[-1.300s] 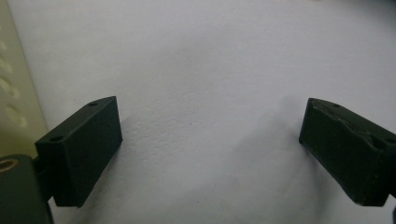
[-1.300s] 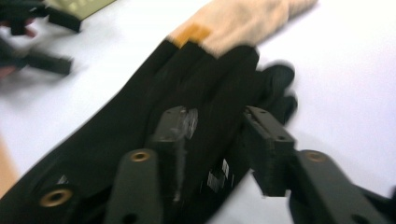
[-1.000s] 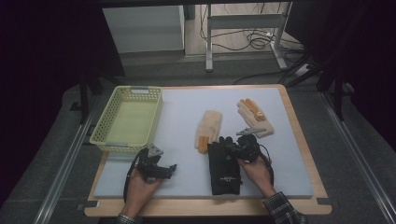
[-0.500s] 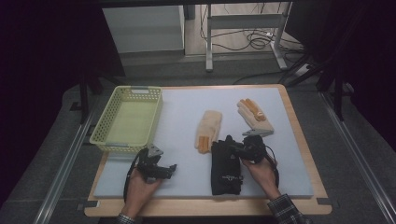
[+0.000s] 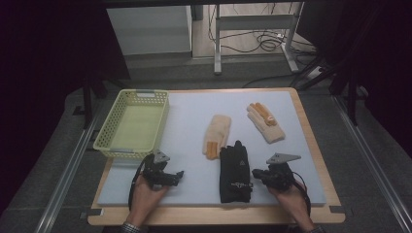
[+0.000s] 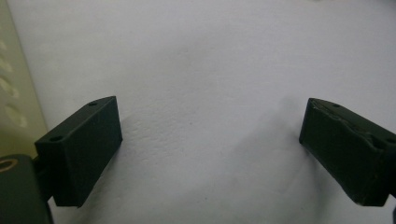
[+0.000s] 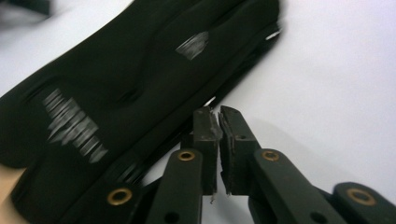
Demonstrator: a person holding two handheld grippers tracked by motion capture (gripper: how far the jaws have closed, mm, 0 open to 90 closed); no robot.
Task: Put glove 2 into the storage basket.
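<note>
The high view looks forward and down over the whole desk (image 5: 194, 104), while both gripper views skim its pale top close up, the right one sharing the black glove (image 5: 234, 172) at lower centre.

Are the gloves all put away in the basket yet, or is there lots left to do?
Nothing is put away yet: the yellow basket holds no gloves. The black gloves lie stacked on the mat, with the right gripper beside them; its jaws have just closed, with nothing between them. The left gripper rests open on the mat. Two cream gloves lie farther back, apart. All of the putting away looks left.
</note>
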